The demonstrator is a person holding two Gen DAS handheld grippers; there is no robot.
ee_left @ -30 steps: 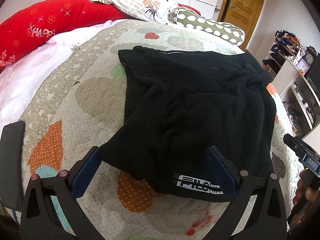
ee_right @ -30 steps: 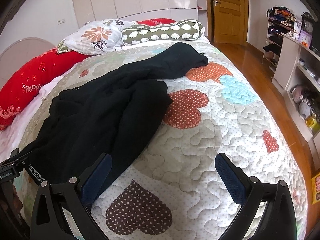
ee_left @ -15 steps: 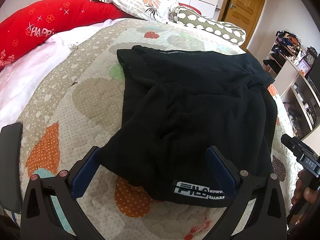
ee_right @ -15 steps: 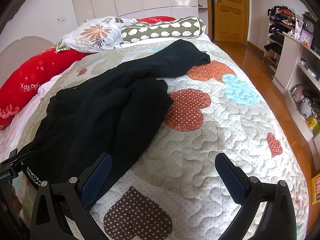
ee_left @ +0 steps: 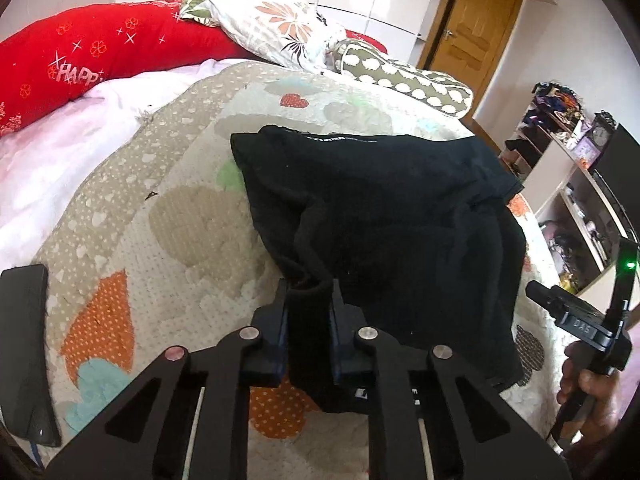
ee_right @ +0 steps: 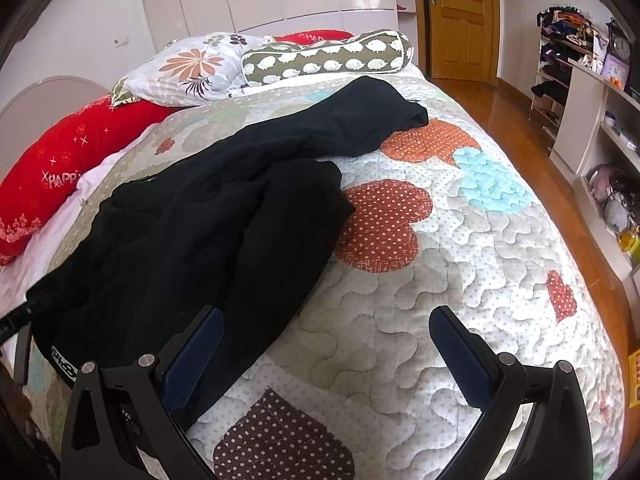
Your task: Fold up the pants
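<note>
Black pants (ee_left: 392, 216) lie rumpled on the quilted bed. My left gripper (ee_left: 310, 300) is shut on a bunched fold of the pants' near hem, with cloth squeezed between the blue pads. In the right wrist view the pants (ee_right: 208, 232) stretch from the near left towards the pillows, one leg reaching far right. My right gripper (ee_right: 324, 344) is open and empty, its left finger (ee_right: 192, 356) next to the pants' near edge, its right finger over bare quilt. The right gripper's body also shows in the left wrist view (ee_left: 580, 324).
A heart-patterned quilt (ee_right: 460, 264) covers the bed. A red bolster (ee_left: 80, 64), a floral pillow (ee_right: 192, 68) and a green patterned bolster (ee_right: 328, 58) lie at the head. Shelves (ee_right: 592, 100) and a wooden door (ee_right: 460, 16) stand to the right.
My left gripper has closed on the pants' near hem, bunching the cloth between its pads. The right gripper has moved slightly forward and stays open.
</note>
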